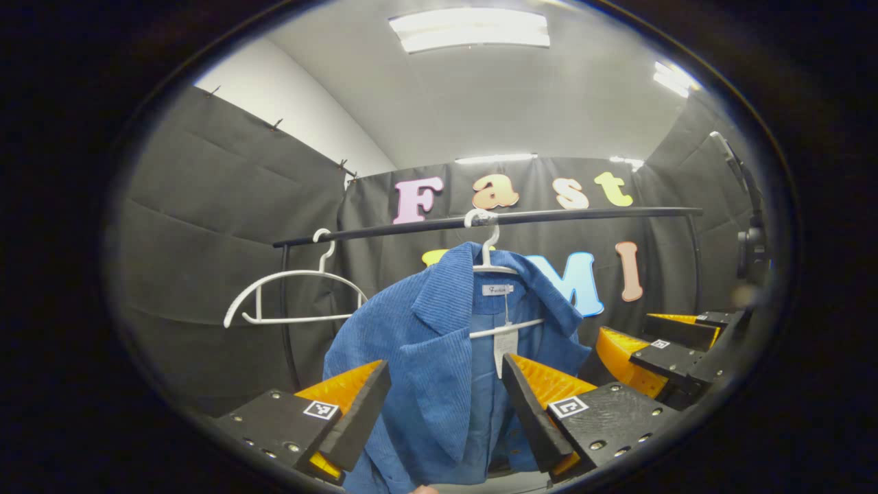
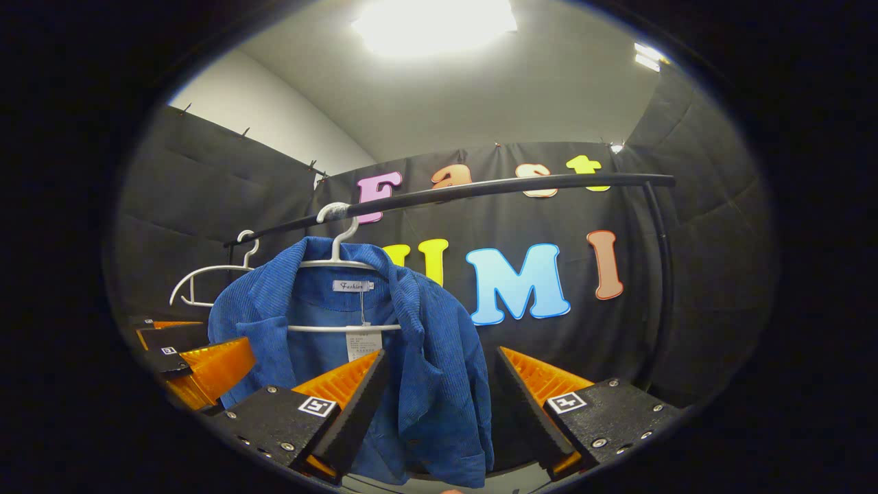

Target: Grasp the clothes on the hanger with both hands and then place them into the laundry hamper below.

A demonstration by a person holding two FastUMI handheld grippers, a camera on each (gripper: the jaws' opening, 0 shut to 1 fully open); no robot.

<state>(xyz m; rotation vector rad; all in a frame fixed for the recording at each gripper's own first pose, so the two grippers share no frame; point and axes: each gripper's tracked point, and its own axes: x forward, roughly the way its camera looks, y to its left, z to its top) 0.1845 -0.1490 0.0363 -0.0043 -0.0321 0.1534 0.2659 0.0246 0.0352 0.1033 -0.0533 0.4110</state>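
Ceiling lights [image 2: 433, 17] glare overhead; sharp centre, edges fisheye-bent.

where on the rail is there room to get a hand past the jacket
Free: the rail between the blue jacket and the rail's right upright, and the gap between the jacket's hanger and the empty white hanger. Crowded: the jacket front, with the left gripper and right gripper open around it.

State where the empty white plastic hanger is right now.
The empty white plastic hanger hangs on the black rail, left of the blue corduroy jacket in both views.
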